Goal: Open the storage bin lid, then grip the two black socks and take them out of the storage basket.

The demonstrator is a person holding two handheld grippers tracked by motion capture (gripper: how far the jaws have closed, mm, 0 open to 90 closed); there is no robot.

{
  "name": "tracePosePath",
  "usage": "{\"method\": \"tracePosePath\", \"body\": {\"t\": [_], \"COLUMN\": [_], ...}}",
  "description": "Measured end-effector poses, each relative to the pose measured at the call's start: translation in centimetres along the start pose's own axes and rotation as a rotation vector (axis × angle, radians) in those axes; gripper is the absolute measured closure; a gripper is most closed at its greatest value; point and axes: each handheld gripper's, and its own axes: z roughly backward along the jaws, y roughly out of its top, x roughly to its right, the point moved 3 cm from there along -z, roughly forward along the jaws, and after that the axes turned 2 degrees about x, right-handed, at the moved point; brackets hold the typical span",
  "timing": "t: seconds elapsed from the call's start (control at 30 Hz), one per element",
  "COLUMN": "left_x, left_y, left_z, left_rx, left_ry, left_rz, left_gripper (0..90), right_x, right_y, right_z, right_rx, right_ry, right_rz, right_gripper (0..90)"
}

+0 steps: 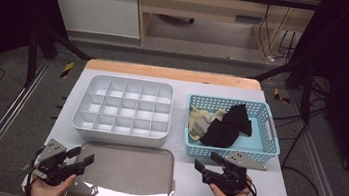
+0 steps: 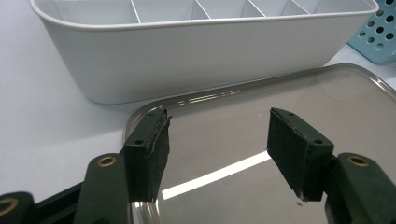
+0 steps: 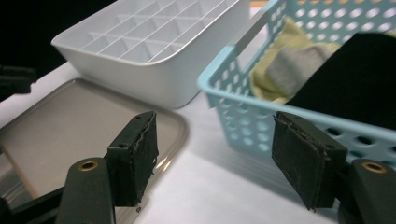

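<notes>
Two hand-held grippers are hovering spread and empty: the left hand-held gripper (image 1: 85, 159) over the steel tray (image 1: 125, 172), the right hand-held gripper (image 1: 207, 161) facing the blue basket (image 1: 271, 135) at twelve o'clock. Reaching low, it is risking snagging the perforated wall instead of the socks (image 1: 224, 127), probably tangled.

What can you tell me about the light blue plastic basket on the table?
The light blue perforated plastic basket is rectangular, with round holes in its walls and slot handles at the short ends. It stands upright on the white table top, right of the white divided tray, apparently apart from it. Inside lie black fabric, a pale yellow cloth and a grey piece. Nothing grips it; the right tongs stand open before its near wall.
</notes>
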Motion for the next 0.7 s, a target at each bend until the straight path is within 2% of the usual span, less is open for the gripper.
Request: {"method": "tracePosePath", "body": {"t": [0.13,0.23,0.3,0.7], "left_x": [-0.4,-0.5,-0.6,-1.6], "left_y": [-0.1,-0.3,-0.3,-0.6], "left_z": [0.1,0.1,0.1,0.3], "left_rx": [0.001,-0.002,0.003,0.007], "left_ry": [0.005,0.016,0.013,0.032], "left_rz": [0.005,-0.01,-0.007,-0.021], "left_gripper": [38.1,38.1,37.9,37.7], "right_x": [1.2,2.1,2.7,5.7], "right_y": [0.7,1.1,1.3,3.1], "right_z": [0.4,0.6,0.6,1.1], "right_rx": [0.021,0.032,0.039,0.082], "right_ry": [-0.032,-0.061,-0.084,-0.164], "right_rz": [-0.007,-0.006,-0.007,-0.026], "right_gripper": [31.1,29.5,28.9,26.8]}}
